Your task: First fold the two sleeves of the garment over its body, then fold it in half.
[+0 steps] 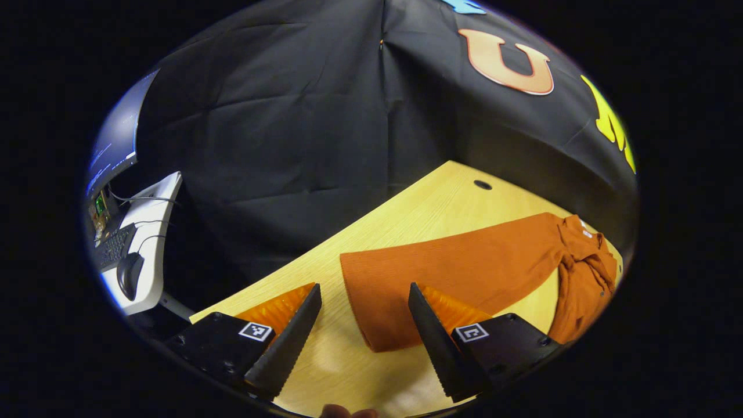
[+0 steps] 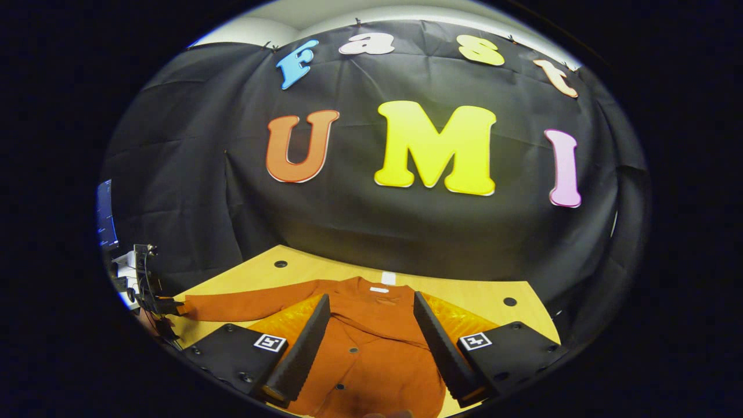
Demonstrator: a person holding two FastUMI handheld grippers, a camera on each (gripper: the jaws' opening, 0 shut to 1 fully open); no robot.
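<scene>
A rust-orange button-front garment (image 2: 377, 360) lies on the wooden table (image 2: 464, 290), collar (image 2: 377, 288) toward the wall. One sleeve (image 1: 464, 267) lies stretched out flat. Its cuff end (image 1: 371, 313) sits just past my left gripper (image 1: 364, 288), which is open and hovers above the table without touching the cloth. The garment's body (image 1: 586, 267) looks bunched at the far right of the left gripper view. My right gripper (image 2: 371, 296) is open above the button line of the body, with cloth showing between its fingers. Farther off in the right gripper view, the left gripper (image 2: 148, 284) is at the outstretched sleeve's tip.
The table (image 1: 406, 215) has a curved far edge and round cable holes (image 1: 482, 184) (image 2: 509, 301). Beyond its left end stands a white desk (image 1: 154, 255) with a keyboard (image 1: 113, 248), a mouse (image 1: 130, 273) and a monitor (image 1: 116, 139). A small white tag (image 2: 388, 278) lies behind the collar.
</scene>
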